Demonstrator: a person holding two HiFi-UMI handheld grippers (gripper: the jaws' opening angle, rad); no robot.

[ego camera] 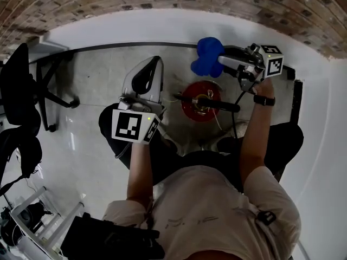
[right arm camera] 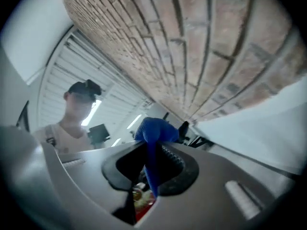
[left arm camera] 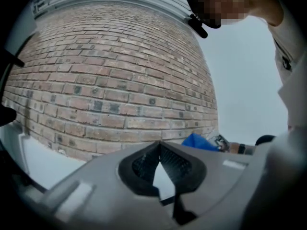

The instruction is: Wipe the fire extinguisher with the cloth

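Note:
The red fire extinguisher [ego camera: 199, 102] stands on the floor in front of the person, seen from above in the head view, with its black handle and hose across the top. My right gripper [ego camera: 222, 62] hangs just above and beyond it, shut on a bunched blue cloth [ego camera: 207, 54]. In the right gripper view the cloth [right arm camera: 153, 140] is pinched between the jaws, and a bit of the red extinguisher [right arm camera: 144, 206] shows below them. My left gripper [ego camera: 156, 62] is left of the extinguisher, apart from it. Its jaws meet at the tips [left arm camera: 159, 145] with nothing between them.
A brick wall [left arm camera: 120, 71] with a white base runs across the far side. A black office chair [ego camera: 24, 91] stands at the left. A white rack [ego camera: 40, 215] and a black bag [ego camera: 111, 238] sit near the lower left. The person's legs flank the extinguisher.

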